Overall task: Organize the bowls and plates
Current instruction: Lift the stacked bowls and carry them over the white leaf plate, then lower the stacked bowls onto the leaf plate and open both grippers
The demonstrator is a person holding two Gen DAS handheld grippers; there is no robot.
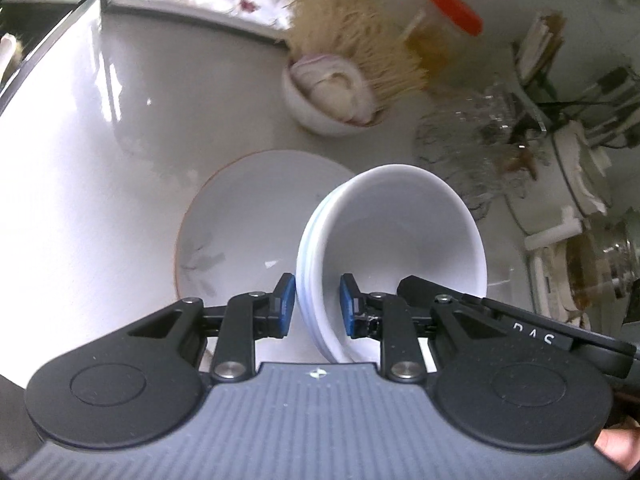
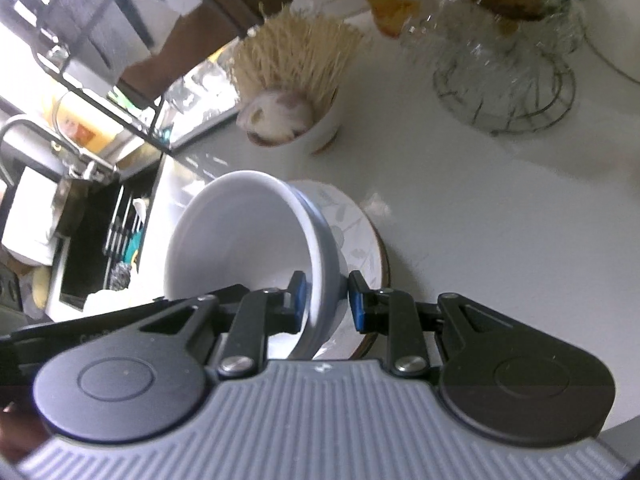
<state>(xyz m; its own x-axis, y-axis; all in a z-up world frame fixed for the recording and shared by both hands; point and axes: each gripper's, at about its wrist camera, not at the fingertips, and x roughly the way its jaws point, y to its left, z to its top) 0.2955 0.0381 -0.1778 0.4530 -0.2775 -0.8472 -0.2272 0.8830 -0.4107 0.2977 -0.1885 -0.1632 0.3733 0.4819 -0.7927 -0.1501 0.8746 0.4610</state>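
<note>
A nested stack of white bowls (image 1: pixel 400 232) hangs tilted between both grippers, just above a white plate (image 1: pixel 240 216) with a brown rim and a grey leaf pattern. My left gripper (image 1: pixel 318 306) is shut on the stack's rim on one side, one blue pad inside and one outside. In the right wrist view, my right gripper (image 2: pixel 326 300) is shut on the opposite rim of the same bowls (image 2: pixel 240 240). The plate (image 2: pixel 360 236) lies on the white counter right under them, partly hidden by the bowls.
A small white bowl of onion pieces (image 1: pixel 332 92) stands behind the plate, beside a bundle of pale sticks (image 1: pixel 352 40). An orange-lidded jar (image 1: pixel 452 28) and a glass dish on a wire stand (image 1: pixel 472 148) sit to the right. A dark sink (image 2: pixel 92 240) lies past the counter's left edge.
</note>
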